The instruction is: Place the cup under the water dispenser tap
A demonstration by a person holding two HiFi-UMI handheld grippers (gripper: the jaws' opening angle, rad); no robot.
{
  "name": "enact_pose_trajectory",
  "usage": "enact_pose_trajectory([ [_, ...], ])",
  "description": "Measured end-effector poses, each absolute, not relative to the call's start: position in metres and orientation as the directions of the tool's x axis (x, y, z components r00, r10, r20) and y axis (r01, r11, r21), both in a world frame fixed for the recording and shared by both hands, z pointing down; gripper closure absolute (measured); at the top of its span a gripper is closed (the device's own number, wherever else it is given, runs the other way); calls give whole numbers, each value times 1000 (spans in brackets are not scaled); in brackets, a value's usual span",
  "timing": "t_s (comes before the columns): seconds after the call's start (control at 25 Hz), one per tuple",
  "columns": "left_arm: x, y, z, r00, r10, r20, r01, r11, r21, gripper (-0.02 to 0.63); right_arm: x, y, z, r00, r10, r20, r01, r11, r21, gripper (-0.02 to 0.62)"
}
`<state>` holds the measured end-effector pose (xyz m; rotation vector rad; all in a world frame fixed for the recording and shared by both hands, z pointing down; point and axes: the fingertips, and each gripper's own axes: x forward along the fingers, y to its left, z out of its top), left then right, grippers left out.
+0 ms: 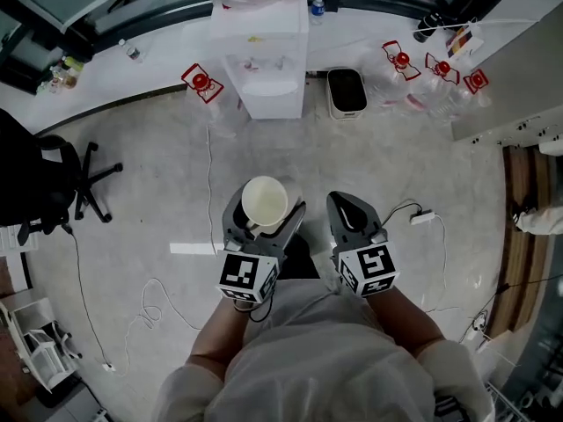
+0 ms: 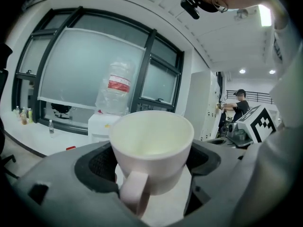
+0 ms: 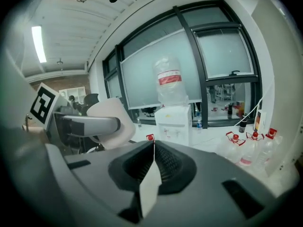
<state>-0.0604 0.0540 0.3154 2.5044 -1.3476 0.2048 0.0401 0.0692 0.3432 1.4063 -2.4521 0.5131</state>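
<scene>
A white cup (image 1: 264,200) with a handle sits upright between the jaws of my left gripper (image 1: 264,207), which is shut on its body. Seen from the left gripper view, the cup (image 2: 151,148) is empty and its handle faces the camera. The white water dispenser (image 1: 266,60) stands ahead on the floor against the window wall, a clear bottle (image 2: 117,86) on top; it is well away from both grippers. My right gripper (image 1: 345,202) hangs beside the left one, shut with nothing in it. The right gripper view shows its closed tips (image 3: 152,143), the dispenser (image 3: 174,122) and the cup (image 3: 111,119).
Several empty red-capped water bottles (image 1: 431,73) lie right of the dispenser, one more (image 1: 202,84) to its left. A black-and-white bin (image 1: 347,90) stands beside the dispenser. A black office chair (image 1: 62,183) and floor cables (image 1: 209,174) are at the left. A person (image 2: 239,110) stands far right.
</scene>
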Motion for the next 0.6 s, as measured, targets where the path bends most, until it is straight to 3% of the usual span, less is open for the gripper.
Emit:
enact_pose_trajectory([
  [0.32,-80,-29,340,614,-723,317,-787,-593,171,193,8,-8,367,-467,-768,438,-884,420,-207,568],
  [0.6,-75,-66,394,610,-694,383,-789,-577,211,193,10,-55,402,-493,-743,453,-866,471,-170,566],
])
